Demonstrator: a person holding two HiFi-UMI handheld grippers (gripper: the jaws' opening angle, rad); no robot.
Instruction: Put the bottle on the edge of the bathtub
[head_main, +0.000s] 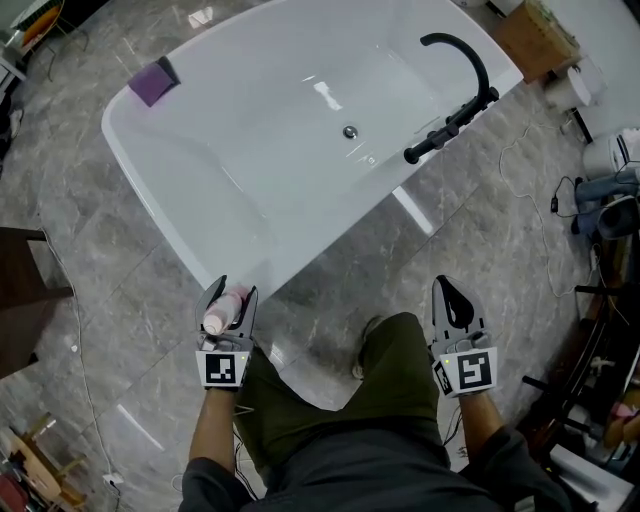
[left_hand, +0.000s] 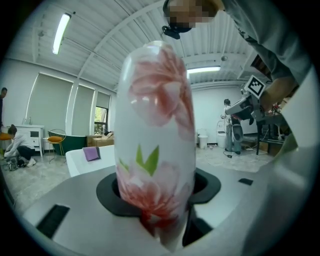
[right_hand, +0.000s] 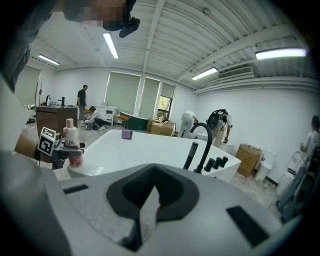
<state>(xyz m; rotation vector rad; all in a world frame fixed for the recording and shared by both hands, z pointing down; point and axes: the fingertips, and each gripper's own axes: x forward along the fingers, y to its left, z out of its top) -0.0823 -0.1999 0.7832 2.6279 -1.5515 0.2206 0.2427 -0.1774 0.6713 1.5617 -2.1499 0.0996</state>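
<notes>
The bottle, white with pink flowers, green leaves and a pink cap, is standing upright, with the left tongs clamping its sides. It is hanging just beside the near corner of the bathtub, at about rim height. The bathtub, a long white oval, is lying with its basin open upward.

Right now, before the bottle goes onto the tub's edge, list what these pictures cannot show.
- Left gripper view: the flowered bottle fills the frame, hiding most of the bathtub and where the jaws of the left gripper touch it.
- Head view: the purple item on the far rim is too small to tell cloth from sponge.
- Right gripper view: the bathtub's near wall hides its floor and drain.
</notes>
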